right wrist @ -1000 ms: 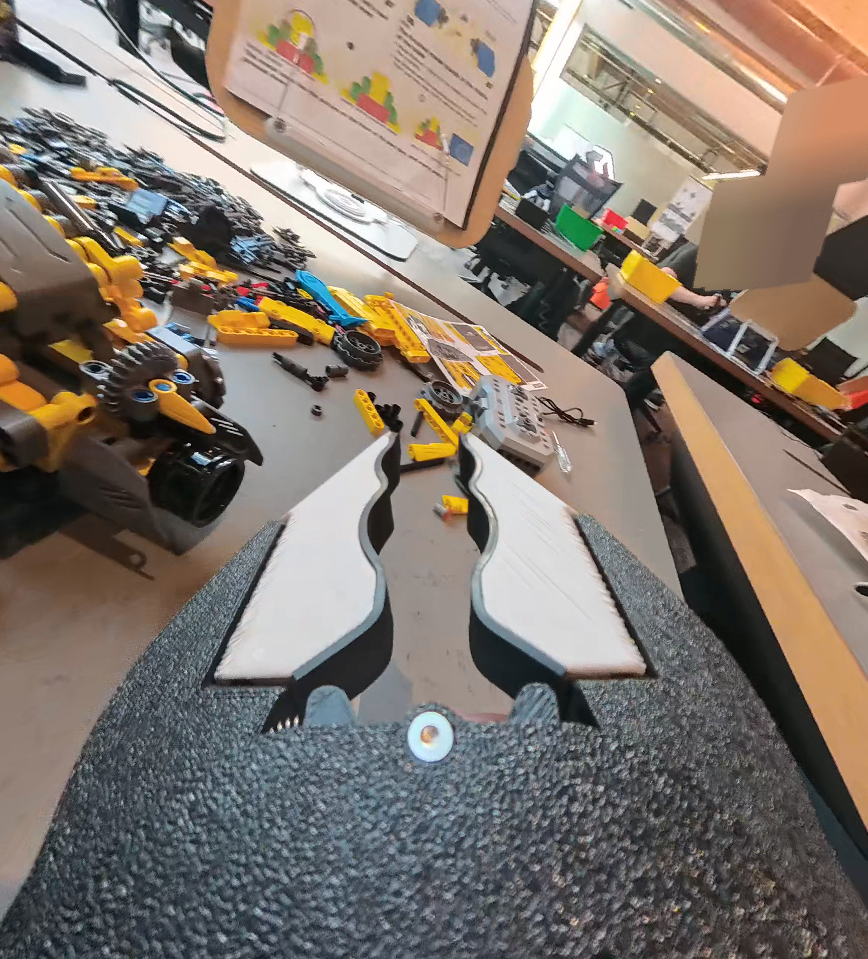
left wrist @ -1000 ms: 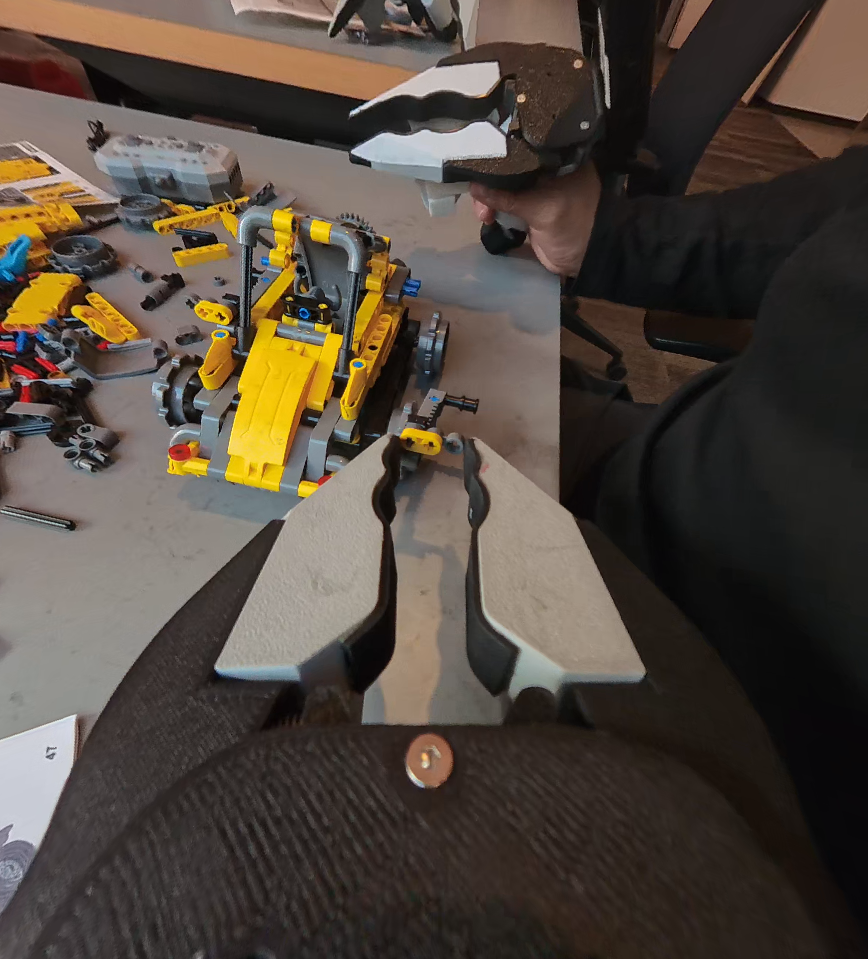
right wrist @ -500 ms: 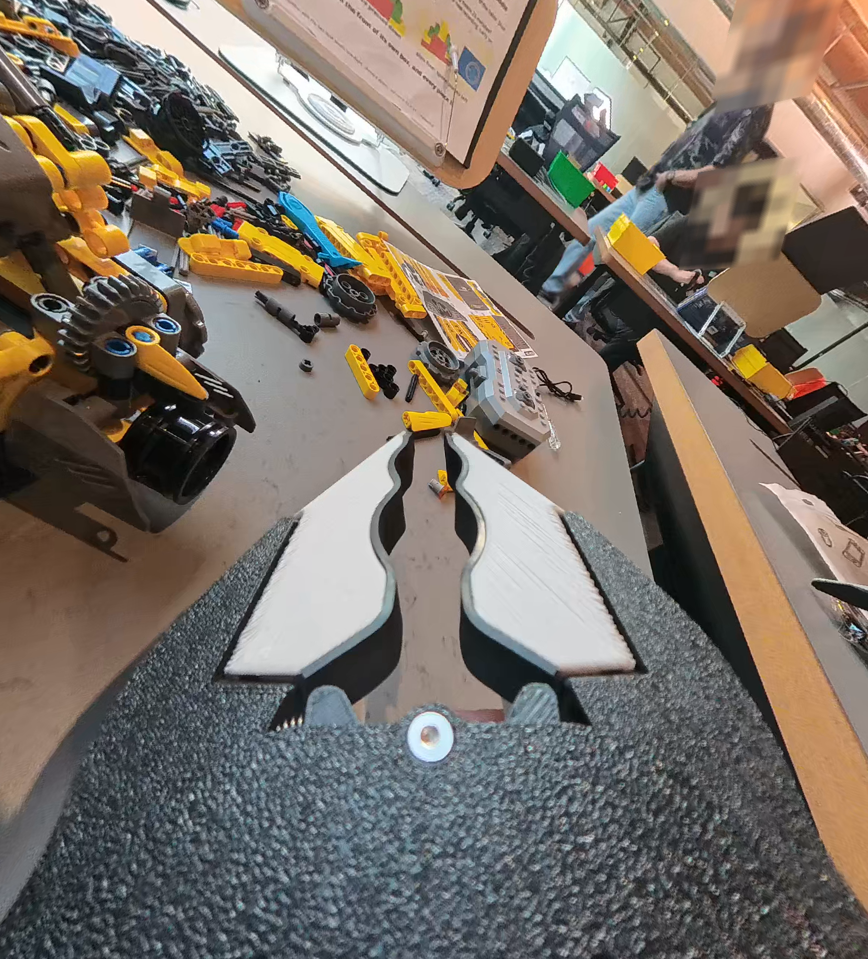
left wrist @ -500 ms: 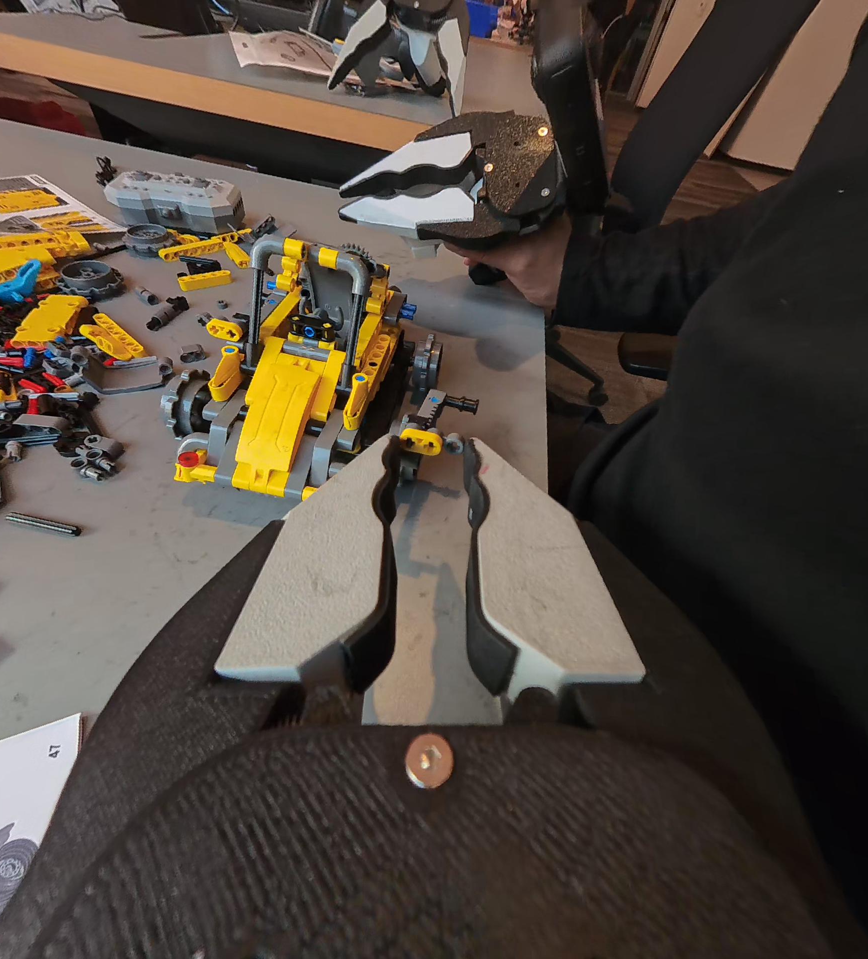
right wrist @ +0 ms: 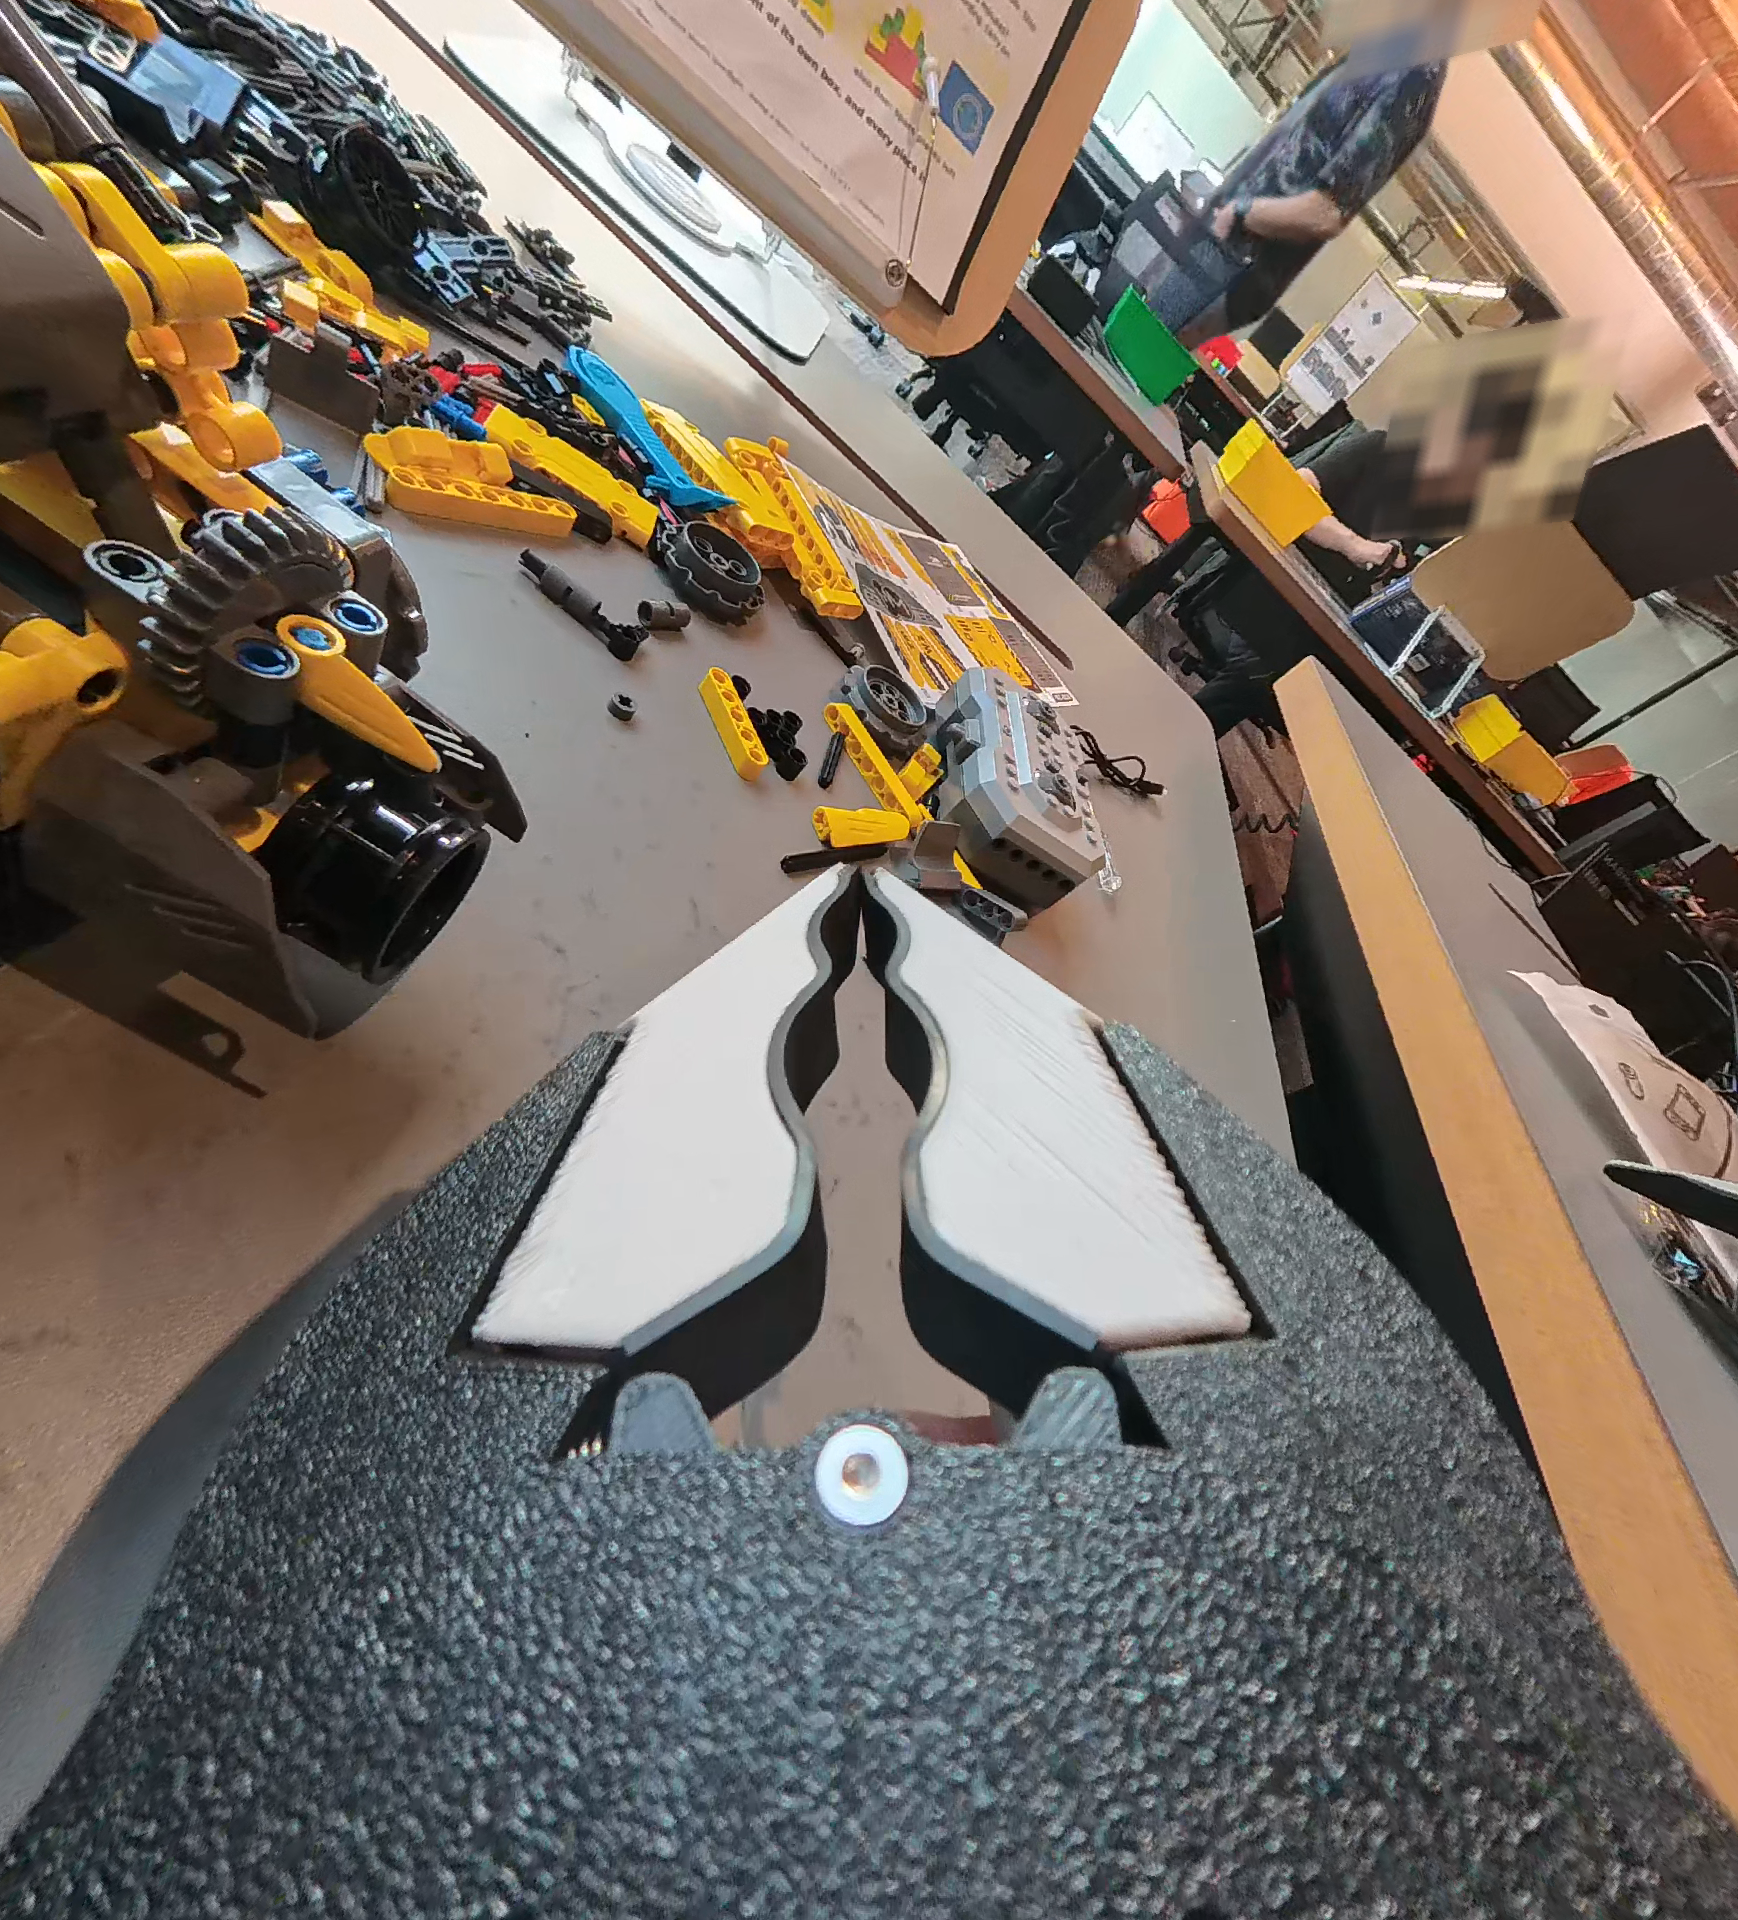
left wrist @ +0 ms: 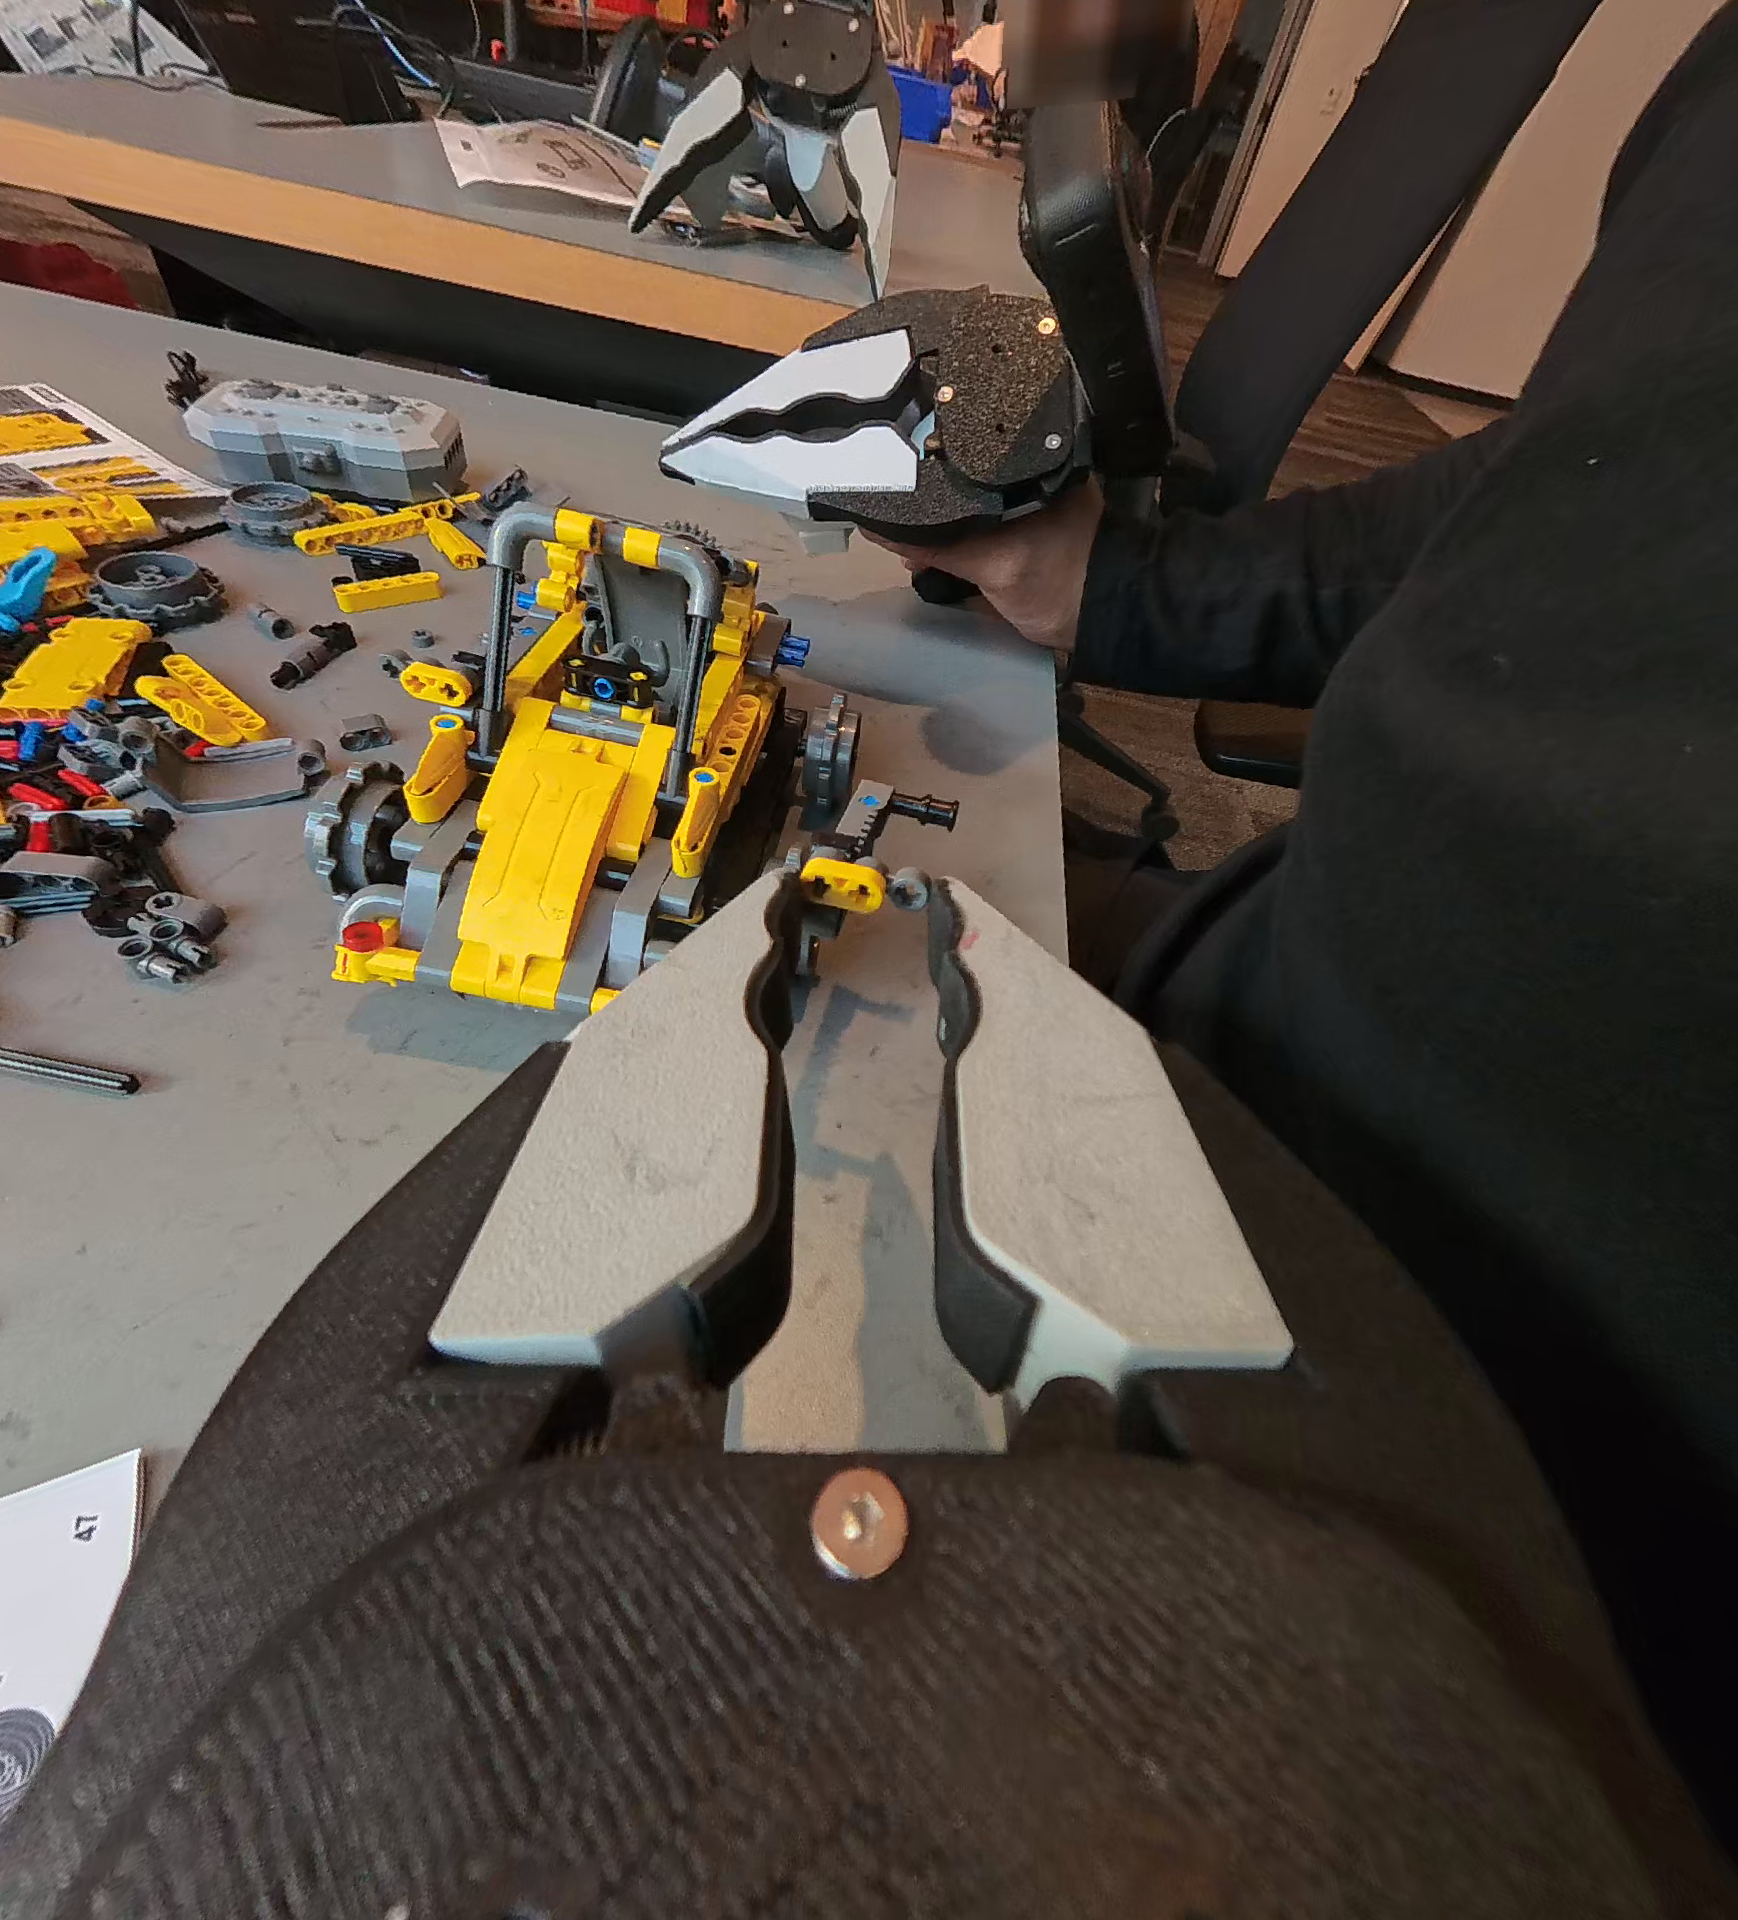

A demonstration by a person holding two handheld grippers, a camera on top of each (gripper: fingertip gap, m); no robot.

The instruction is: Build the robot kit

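My left gripper (left wrist: 849, 891) is shut on a small grey and yellow brick assembly (left wrist: 844, 883) with a black pin, held just above the grey table (left wrist: 221, 1195) near its right edge. A yellow and grey brick vehicle (left wrist: 553, 800) stands just left of it. My right gripper (right wrist: 860, 878) is shut with its tips touching and nothing visible between them. It hovers low over the table beside the vehicle's rear gear (right wrist: 221, 623), pointing at a grey battery box (right wrist: 1021, 790). It also shows in the left wrist view (left wrist: 673, 457), behind the vehicle.
Loose yellow, black and grey bricks (left wrist: 34, 707) cover the table's left side, with a battery box (left wrist: 319, 436) and sticker sheet behind. A booklet page (left wrist: 3, 1621) lies at the front left. Another gripper (left wrist: 792, 125) rests on the far desk. A board (right wrist: 844, 125) stands at the back. Some 25 centimetres of space lies between my two pairs of fingers.
My right gripper has closed from open to shut and tilted, moving slightly forward along the table. My left gripper keeps its hold and has pulled back a little.
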